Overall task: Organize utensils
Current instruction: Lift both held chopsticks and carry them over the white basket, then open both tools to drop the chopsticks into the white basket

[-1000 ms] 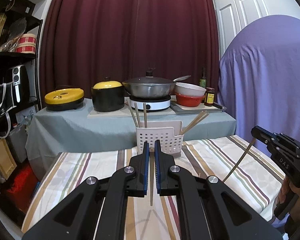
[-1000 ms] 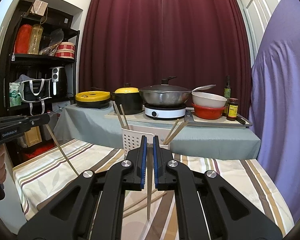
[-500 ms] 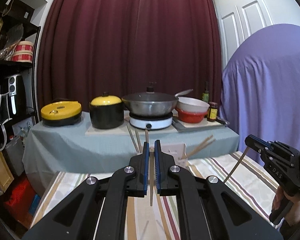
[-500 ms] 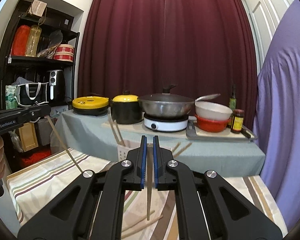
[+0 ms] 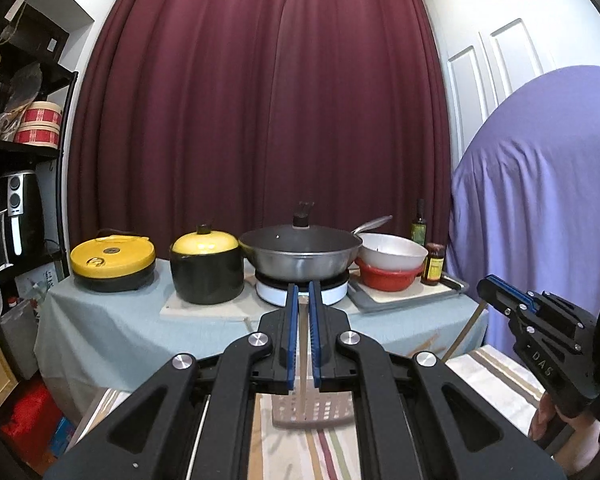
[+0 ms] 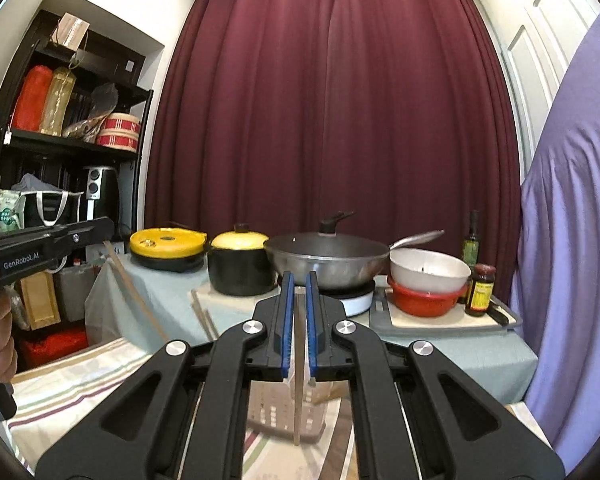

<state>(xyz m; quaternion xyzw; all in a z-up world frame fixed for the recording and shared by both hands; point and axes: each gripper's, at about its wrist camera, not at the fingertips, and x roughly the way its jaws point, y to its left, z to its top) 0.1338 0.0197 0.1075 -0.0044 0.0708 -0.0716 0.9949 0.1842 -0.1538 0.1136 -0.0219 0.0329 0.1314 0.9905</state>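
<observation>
Both grippers have risen since 1 second ago, so the white slotted holder (image 5: 311,410) now sits low beneath my fingers on the striped tablecloth (image 6: 72,384). My left gripper (image 5: 303,312) is nearly closed, pinching 1 chopstick (image 5: 302,368) upright above the holder. My right gripper (image 6: 296,308) clamps another chopstick (image 6: 297,396) likewise, its tip hanging over the holder.
</observation>
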